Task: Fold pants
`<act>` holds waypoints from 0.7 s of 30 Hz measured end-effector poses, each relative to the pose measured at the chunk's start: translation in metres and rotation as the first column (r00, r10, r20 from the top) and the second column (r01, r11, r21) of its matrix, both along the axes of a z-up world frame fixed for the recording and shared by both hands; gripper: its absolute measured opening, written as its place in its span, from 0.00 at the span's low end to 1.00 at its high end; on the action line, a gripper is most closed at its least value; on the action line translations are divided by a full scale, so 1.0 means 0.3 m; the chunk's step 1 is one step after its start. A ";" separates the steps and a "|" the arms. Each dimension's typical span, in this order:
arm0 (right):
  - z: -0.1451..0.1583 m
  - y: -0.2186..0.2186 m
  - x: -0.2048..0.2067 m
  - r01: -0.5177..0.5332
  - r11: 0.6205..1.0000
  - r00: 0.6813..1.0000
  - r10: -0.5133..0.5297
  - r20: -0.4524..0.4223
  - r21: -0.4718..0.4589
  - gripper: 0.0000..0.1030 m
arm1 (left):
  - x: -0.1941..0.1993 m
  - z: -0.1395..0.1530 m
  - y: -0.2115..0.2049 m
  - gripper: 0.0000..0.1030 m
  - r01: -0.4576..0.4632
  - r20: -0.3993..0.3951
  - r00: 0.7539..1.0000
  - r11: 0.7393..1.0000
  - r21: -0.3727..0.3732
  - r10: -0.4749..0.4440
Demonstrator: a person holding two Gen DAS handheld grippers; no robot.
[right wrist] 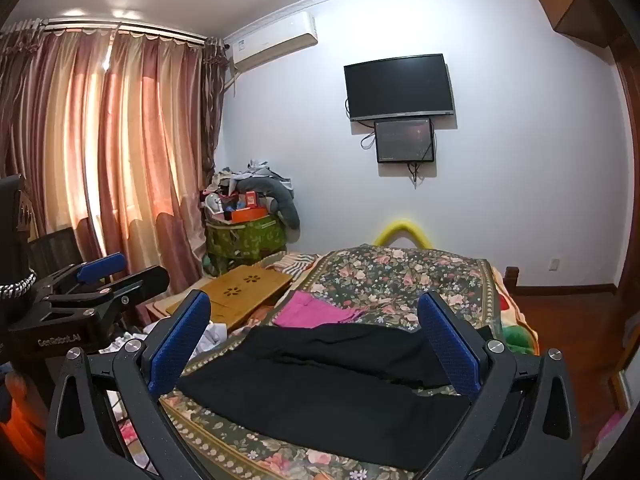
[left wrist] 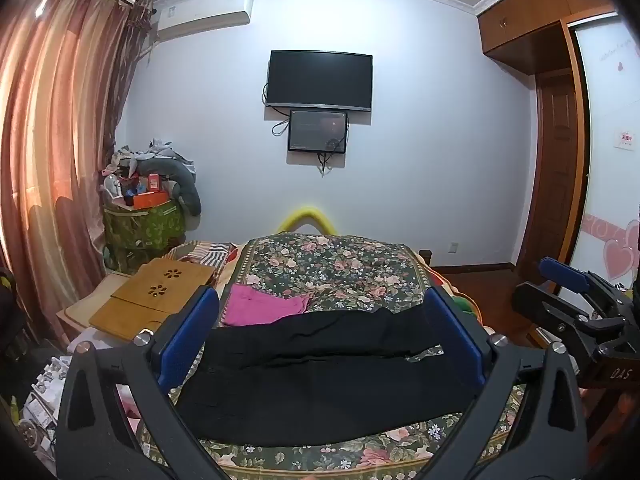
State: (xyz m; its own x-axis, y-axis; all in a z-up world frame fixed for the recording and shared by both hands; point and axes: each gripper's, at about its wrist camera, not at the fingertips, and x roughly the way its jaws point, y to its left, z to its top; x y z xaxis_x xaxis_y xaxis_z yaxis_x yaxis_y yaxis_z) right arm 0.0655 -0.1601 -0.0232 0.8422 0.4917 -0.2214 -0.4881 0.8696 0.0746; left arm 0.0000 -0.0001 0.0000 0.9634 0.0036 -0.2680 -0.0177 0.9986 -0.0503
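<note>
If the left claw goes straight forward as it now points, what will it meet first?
Probably the black pants spread on the floral bedspread; they lie between the open fingers of the left claw. Depth is unclear.

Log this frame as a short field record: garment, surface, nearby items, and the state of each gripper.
garment: black pants, lying flat across the bed, held by neither gripper
surface: floral bedspread
nearby: pink garment beyond the pants; bamboo lap tray at the bed's left
left gripper: open, above the pants
right gripper: open, above the pants
</note>
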 end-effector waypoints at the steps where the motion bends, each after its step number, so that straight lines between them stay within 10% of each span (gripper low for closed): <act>1: -0.001 0.001 0.000 0.002 1.000 1.000 -0.002 0.007 -0.006 1.00 | 0.000 0.000 0.000 1.00 -0.003 0.001 1.000 1.000 0.002 0.003; 21: 0.016 -0.040 -0.005 0.065 0.998 0.998 -0.065 0.010 0.016 1.00 | 0.001 0.000 0.002 1.00 0.010 0.014 1.000 1.000 -0.001 -0.010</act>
State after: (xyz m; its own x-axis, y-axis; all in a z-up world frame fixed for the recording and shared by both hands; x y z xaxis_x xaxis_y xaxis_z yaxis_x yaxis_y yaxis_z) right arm 0.0640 -0.1723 -0.0184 0.8747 0.4391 -0.2050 -0.4314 0.8983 0.0836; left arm 0.0002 0.0007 0.0001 0.9671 -0.0064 -0.2544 -0.0070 0.9986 -0.0519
